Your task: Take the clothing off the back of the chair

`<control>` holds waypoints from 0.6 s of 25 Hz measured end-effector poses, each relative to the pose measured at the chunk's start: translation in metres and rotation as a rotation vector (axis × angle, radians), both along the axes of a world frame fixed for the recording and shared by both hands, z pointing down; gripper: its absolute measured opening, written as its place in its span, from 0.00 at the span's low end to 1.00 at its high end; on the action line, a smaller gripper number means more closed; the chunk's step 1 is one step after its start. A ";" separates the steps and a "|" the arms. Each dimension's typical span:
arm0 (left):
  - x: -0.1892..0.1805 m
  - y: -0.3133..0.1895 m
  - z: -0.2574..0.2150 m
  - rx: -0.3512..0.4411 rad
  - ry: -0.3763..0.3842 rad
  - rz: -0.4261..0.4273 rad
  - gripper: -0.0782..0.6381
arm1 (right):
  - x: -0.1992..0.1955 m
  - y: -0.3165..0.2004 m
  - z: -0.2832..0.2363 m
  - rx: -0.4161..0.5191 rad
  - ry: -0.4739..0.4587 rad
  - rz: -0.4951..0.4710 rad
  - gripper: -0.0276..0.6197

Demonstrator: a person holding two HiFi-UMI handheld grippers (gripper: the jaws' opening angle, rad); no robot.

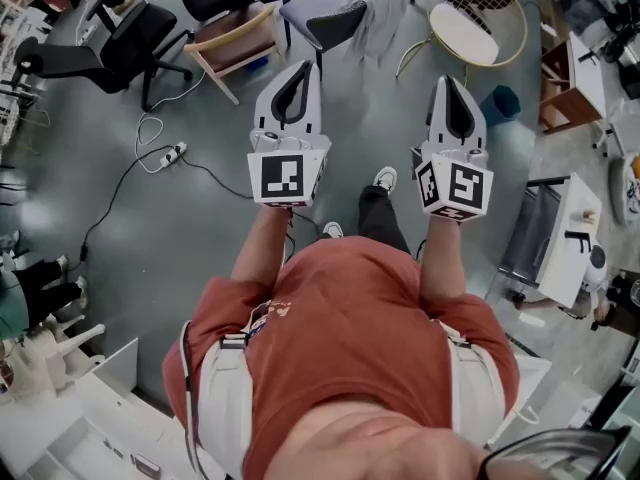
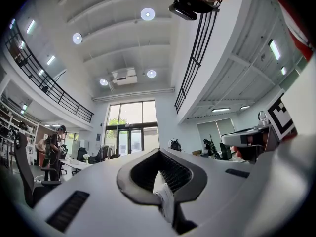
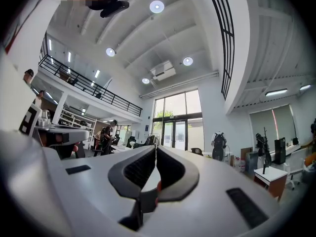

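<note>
Red shirt (image 1: 350,328); left gripper (image 1: 308,68), right gripper (image 1: 447,80) closed

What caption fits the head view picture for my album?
Left gripper and right gripper point toward grey clothing on a chair.

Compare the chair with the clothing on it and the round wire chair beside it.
The grey chair has a solid padded seat, with pale clothing draped on its side; the round chair is a gold wire hoop around a white seat, bare. The grey chair stands ahead of the left gripper, the round chair ahead of the right gripper. Both stand on the floor, touched by neither gripper.
</note>
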State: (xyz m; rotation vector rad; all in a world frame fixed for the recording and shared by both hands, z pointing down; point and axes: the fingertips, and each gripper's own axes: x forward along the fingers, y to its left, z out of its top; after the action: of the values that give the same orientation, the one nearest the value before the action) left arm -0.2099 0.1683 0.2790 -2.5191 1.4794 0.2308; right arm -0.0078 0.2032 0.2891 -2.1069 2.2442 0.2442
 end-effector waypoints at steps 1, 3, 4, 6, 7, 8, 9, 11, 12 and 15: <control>0.002 -0.002 0.001 0.000 -0.001 0.001 0.13 | 0.002 -0.002 0.001 -0.001 -0.003 0.002 0.08; 0.006 -0.008 0.001 0.005 -0.001 0.000 0.13 | 0.006 -0.007 0.004 -0.003 -0.008 0.003 0.08; 0.008 -0.011 0.002 0.008 -0.001 -0.001 0.13 | 0.009 -0.011 0.006 -0.005 -0.011 0.003 0.08; 0.014 -0.019 0.005 -0.001 -0.008 -0.004 0.13 | 0.015 -0.021 0.010 -0.010 -0.018 0.002 0.08; 0.018 -0.024 0.008 -0.017 -0.019 -0.004 0.13 | 0.019 -0.026 0.012 -0.011 -0.021 0.002 0.08; 0.022 -0.028 0.010 -0.033 -0.029 -0.004 0.13 | 0.023 -0.031 0.013 -0.012 -0.022 0.001 0.08; 0.027 -0.034 0.011 -0.033 -0.031 -0.004 0.13 | 0.026 -0.036 0.014 -0.013 -0.023 0.001 0.08; 0.037 -0.046 0.008 -0.003 -0.017 -0.003 0.13 | 0.035 -0.048 0.017 -0.017 -0.027 0.000 0.08; 0.043 -0.052 0.008 0.006 -0.016 -0.003 0.13 | 0.041 -0.055 0.020 -0.020 -0.032 0.000 0.08; 0.064 -0.075 0.011 0.007 -0.033 -0.001 0.13 | 0.060 -0.080 0.026 -0.027 -0.050 -0.002 0.08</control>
State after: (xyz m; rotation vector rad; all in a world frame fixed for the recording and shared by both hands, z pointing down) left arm -0.1456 0.0935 0.2902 -2.5042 1.4653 0.1935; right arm 0.0527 0.1229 0.3148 -2.0994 2.2341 0.1593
